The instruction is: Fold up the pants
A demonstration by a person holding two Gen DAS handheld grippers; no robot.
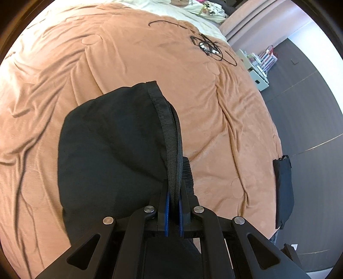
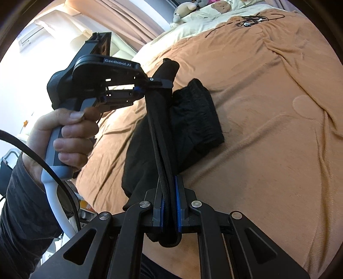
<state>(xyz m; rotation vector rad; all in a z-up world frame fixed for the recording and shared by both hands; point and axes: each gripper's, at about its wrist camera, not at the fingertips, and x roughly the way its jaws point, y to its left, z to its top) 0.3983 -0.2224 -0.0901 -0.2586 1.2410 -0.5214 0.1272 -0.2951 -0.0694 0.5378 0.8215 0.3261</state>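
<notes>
Black pants (image 1: 111,150) hang over the orange bedspread (image 1: 107,64), lifted by a hemmed edge. My left gripper (image 1: 174,188) is shut on that edge, the blue pads pressing both sides of the folded band. In the right wrist view the same edge of the pants (image 2: 163,133) runs taut from my right gripper (image 2: 168,184), which is shut on it, up to the left gripper (image 2: 159,82). A hand (image 2: 64,137) holds that left gripper by its grey handle. The ribbed waistband (image 2: 199,111) lies on the bedspread (image 2: 268,107) to the right of the taut edge.
A tangle of black cable with a small device (image 1: 206,46) lies near the pillows. A dark bag (image 1: 284,188) hangs at the bed's right edge. Beyond the edge are dark floor (image 1: 300,90) and a white box of items (image 1: 260,68). A plush toy (image 2: 184,9) sits by the pillows.
</notes>
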